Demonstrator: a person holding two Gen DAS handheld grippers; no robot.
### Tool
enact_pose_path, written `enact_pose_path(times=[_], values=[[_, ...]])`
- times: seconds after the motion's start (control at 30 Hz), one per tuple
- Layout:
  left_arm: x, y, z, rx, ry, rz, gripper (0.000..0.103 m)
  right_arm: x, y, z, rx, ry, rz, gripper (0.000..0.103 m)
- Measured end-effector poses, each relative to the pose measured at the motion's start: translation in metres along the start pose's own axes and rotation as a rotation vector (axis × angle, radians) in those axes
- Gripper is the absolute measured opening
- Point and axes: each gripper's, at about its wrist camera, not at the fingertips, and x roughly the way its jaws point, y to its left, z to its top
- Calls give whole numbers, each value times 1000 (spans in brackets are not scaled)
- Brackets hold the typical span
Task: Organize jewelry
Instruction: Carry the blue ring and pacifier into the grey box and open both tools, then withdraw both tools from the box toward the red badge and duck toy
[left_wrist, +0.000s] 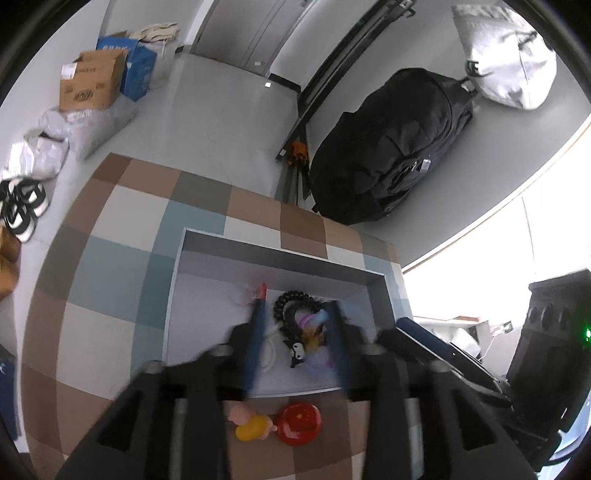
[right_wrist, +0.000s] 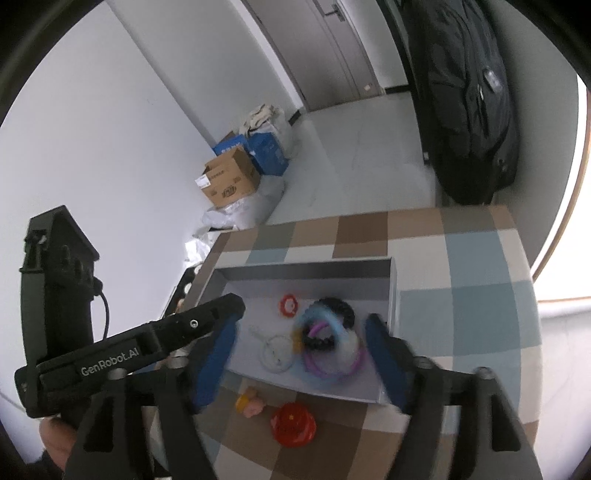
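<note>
Left tool (left_wrist: 297, 328) over the near part of the grey tray (left_wrist: 280, 254), blue fingers (left_wrist: 255, 343) spread apart with nothing clamped, tips either side of the jewelry pile. Right tool (right_wrist: 301, 354) likewise spread wide and empty, poised above the same tray (right_wrist: 310, 267) from its near edge, with the left tool's black body (right_wrist: 147, 343) crossing the lower left of that view.

Inside the tray, toward its right half: black coiled hair tie (left_wrist: 291, 306), seen from the right wrist as a black beaded ring (right_wrist: 338, 314) lying over a light blue ring (right_wrist: 321, 321) and a purple ring (right_wrist: 332, 365), all overlapping. Small black cartoon charm (left_wrist: 295, 352) just near of the coil. White ring (right_wrist: 277, 354) just left of the pile, red flower-shaped piece (right_wrist: 288, 304) farther back and left. Blurred by motion, so finer detail cannot be told.

Outside the tray on the checked tabletop (right_wrist: 461, 258), just beside the near wall: red round piece with yellow stars (left_wrist: 299, 422) and a yellow-and-pink toy figure (left_wrist: 251, 424), touching or nearly so.

Beyond the tabletop on the floor: cardboard box (right_wrist: 229, 181), blue box (right_wrist: 267, 151), large black bag (left_wrist: 391, 147).
</note>
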Motion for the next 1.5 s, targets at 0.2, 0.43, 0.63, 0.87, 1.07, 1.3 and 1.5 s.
enact_pose_path(times=[0.2,0.43,0.63,0.87,1.07,1.3,1.5], values=[[-9,-4,0,7,-28,-19,56,-17,1,2,-17,-64,-11,86],[-12,-11,-6,43,-35,57,61,-25,-5,1,-2,-77,-33,95],[-19,-16,-13,90,-63,121,62,-29,-3,-5,-19,-82,-44,99],[-28,-23,-22,143,-104,182,72,-33,0,-14,-44,-85,-48,101],[-38,-24,-30,160,-143,212,77,-42,4,-21,-53,-100,-51,103],[-44,-24,-45,185,-162,261,83,-45,5,-35,-80,-78,-80,103],[-47,-18,-55,171,-153,276,83,-45,6,-47,-95,-44,-103,103]])
